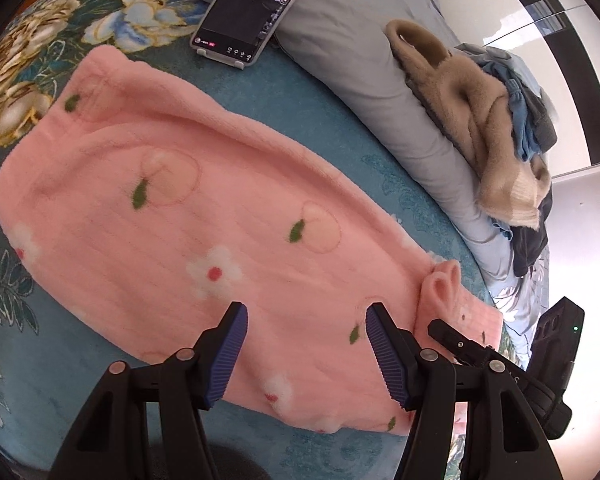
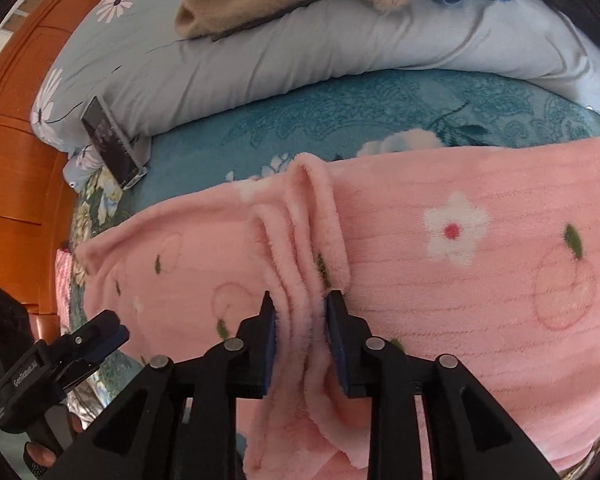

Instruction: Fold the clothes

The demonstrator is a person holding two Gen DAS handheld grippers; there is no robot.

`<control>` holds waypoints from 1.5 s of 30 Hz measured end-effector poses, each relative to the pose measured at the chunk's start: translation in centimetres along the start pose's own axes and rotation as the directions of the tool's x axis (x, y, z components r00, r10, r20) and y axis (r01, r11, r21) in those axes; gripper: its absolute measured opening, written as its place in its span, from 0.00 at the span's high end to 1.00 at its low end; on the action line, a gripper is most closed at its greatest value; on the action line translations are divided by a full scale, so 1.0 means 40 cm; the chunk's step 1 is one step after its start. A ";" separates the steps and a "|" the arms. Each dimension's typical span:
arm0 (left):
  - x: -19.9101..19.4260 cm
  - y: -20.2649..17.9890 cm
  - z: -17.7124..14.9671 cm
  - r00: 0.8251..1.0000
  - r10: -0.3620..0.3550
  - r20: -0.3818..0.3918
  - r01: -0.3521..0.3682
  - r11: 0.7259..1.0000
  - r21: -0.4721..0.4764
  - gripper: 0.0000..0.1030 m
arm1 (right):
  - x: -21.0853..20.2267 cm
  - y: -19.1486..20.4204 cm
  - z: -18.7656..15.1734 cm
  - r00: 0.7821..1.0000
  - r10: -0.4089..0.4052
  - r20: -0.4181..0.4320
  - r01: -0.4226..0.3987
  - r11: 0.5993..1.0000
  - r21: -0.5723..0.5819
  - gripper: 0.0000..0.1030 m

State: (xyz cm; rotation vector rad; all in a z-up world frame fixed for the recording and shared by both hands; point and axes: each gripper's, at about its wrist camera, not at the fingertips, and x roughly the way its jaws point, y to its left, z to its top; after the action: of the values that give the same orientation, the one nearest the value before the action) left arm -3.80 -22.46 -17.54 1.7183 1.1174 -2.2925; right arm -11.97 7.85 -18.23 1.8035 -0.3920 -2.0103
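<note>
Step in hand: you are part-way through folding the pink fleece garment (image 1: 188,208), which lies spread flat on the teal bedspread (image 1: 308,92). By the look of it, one fold has just been laid over and you are letting it go.

Garment position: it runs across the bed in front of the grey-blue pillow (image 1: 372,92). A bunched ridge of fleece (image 2: 308,240) stands up from its surface where the edge has been gathered.

Right gripper (image 2: 300,320): the jaws stand narrow. The bunched ridge passes between them, close against both pads; whether the pads still press on it cannot be told from the right wrist view.

Left gripper (image 1: 306,330): the jaws stand wide and hold nothing. It hovers over the near part of the garment, just beside the right gripper.

Surroundings: a phone (image 1: 256,8) leans on a stand against the pillow. A pile of other clothes (image 1: 480,120), tan fleece uppermost, rests on the pillow, well apart from the pink garment.

Next move, as a judgement: clear the right gripper from the ridge, then smooth the ridge down so the layer lies flat. After that, take hold of one end with both grippers for the next fold.

Caution: thick fleece springs back and clings to ribbed pads. Lift away slowly so the laid fold is not dragged.
</note>
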 end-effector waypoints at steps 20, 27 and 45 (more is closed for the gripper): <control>0.174 -0.321 -0.186 0.969 -0.095 -0.229 0.162 0.943 0.292 0.34 | -0.254 -0.386 -0.177 0.981 -0.028 0.193 -0.032 0.953 0.302 0.66; 0.185 -0.339 -0.197 0.963 -0.056 -0.265 0.149 0.926 0.347 0.36 | -0.254 -0.406 -0.184 0.978 -0.010 0.207 -0.060 0.943 0.328 0.66; 0.187 -0.322 -0.208 0.957 -0.103 -0.272 0.189 0.930 0.315 0.36 | -0.246 -0.441 -0.193 0.977 0.011 0.212 -0.086 0.933 0.349 0.66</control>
State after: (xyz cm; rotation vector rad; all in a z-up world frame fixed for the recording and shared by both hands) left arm -5.74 -5.51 -18.39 2.1712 0.9579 -2.5359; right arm -5.54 28.47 -18.83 1.7614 -0.9098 -2.2089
